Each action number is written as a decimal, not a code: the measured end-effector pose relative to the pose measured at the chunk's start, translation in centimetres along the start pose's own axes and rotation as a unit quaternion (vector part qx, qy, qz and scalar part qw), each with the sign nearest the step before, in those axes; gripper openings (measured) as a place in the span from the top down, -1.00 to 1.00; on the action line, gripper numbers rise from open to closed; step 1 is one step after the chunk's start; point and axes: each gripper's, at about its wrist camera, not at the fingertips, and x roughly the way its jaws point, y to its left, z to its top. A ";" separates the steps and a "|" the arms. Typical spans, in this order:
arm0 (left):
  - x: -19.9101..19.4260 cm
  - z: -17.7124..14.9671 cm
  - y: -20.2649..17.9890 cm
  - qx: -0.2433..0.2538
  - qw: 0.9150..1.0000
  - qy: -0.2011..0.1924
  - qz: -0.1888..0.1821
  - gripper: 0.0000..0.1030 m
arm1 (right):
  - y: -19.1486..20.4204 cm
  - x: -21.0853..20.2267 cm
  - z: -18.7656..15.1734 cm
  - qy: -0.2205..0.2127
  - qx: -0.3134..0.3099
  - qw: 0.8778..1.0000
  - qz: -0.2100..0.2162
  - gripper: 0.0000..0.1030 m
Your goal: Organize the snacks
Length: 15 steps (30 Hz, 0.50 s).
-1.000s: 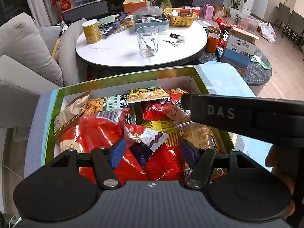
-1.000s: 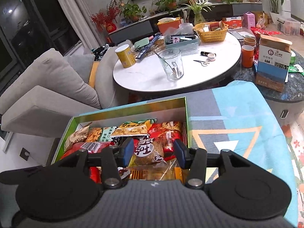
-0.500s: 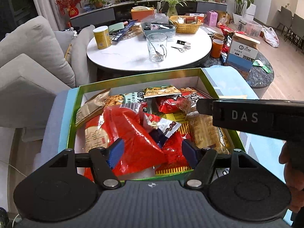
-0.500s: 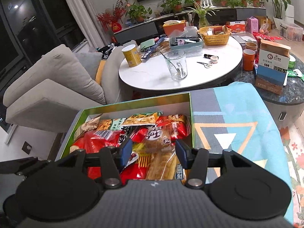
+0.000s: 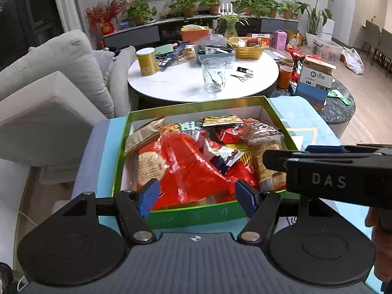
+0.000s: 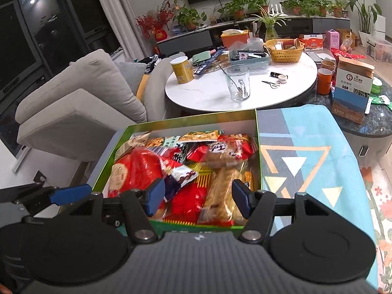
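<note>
With both grippers clear of the snacks, we read the step in hand as a withdrawal from the box (image 5: 196,216) after a placement, with the next pick or a tidy-up of the pile probably to follow. We note the left gripper (image 5: 196,196) with its jaws spread and nothing between them, hanging over the near wall of the box; the right gripper (image 6: 194,197) is likewise spread and empty, over the near right part of the pile. The snacks (image 6: 186,169) lie heaped inside the box, which sits on a patterned cloth (image 6: 306,152); a large red bag (image 5: 186,164) takes the left side and a long tan pack (image 6: 220,196) lies along the right. To do this well, we judge that both tools should lift clear before swinging sideways, so the pads do not snag a loose wrapper and drag it over the rim; the top packs look light and slippery. Against the earlier frames, both views sit further back and higher: the whole box rim now shows, where it was cut off a second ago. The right jaws have just been opening, from narrow to wide, with nothing held between them, and the left jaws have widened a little too.
</note>
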 end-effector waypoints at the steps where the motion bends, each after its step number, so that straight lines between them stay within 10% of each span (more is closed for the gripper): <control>1: -0.2 -0.3 0.2 -0.003 1.000 -0.002 0.001 -0.27 | 0.2 -0.2 -0.2 0.000 -0.001 1.000 0.001 -0.36; 15: -3.8 -6.2 1.8 -0.027 0.999 -0.025 0.008 -0.27 | 2.9 -3.5 -4.6 -0.017 -0.031 0.999 -0.002 -0.57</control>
